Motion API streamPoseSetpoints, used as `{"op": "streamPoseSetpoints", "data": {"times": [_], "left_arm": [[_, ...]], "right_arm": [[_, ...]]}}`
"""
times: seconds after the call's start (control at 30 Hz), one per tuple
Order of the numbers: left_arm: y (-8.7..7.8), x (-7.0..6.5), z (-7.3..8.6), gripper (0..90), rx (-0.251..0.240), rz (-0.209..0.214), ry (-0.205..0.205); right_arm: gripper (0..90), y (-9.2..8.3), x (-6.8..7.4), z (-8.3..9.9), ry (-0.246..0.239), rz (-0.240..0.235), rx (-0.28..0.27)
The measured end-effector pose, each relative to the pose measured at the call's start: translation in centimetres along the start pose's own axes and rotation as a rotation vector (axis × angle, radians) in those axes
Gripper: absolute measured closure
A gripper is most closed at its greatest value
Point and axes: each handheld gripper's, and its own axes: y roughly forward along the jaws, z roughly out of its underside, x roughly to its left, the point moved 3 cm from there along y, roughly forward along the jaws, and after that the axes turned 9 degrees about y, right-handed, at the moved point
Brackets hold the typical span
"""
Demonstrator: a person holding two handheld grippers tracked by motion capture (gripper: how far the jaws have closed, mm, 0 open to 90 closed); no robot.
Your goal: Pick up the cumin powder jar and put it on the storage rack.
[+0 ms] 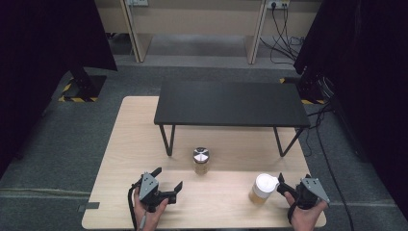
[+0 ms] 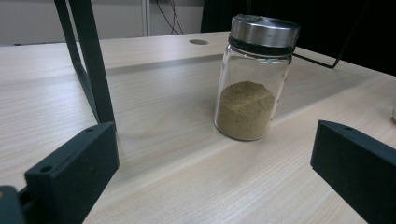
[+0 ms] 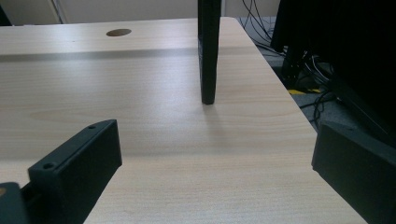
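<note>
The black shelf [image 1: 230,104] stands at the table's [image 1: 120,159] far side; the spice jar [image 1: 201,160] sits just before it, the white-lidded jar [image 1: 262,188] nearer the person. Both the left gripper [image 1: 168,185] and right gripper [image 1: 284,185], jaws wide apart, hold nothing. The left should approach level, centring the glass. The left gripper view reveals brown powder [image 2: 245,109]; the high view doesn't.

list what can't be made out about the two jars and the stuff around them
- White-lidded jar, high view: too small to tell its contents.
- Glass jar, left gripper view: label or lid holes not readable; the powder hides the base.
- Table under the black shelf, high view: hidden by the shelf top.
- Shelf leg, right gripper view: top cut off by the edge.
</note>
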Motion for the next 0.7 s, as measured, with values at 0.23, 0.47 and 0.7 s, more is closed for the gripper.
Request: {"op": "streamPoseSetpoints", "data": {"times": [0.23, 0.47, 0.7], "left_arm": [[0.3, -0.1, 0.0, 0.2, -0.006, 0.024, 0.012], [0.9, -0.1, -0.2, 0.2, -0.005, 0.057, 0.04], [1.5, 0.1, -0.6, 0.2, 0.007, 0.085, 0.053]], "right_arm": [[0.9, 0.1, 0.1, -0.1, -0.021, -0.016, 0.012], [0.9, 0.2, 0.0, -0.2, -0.013, -0.024, 0.014], [0.9, 0.2, -0.1, -0.2, -0.005, -0.024, 0.015]]}}
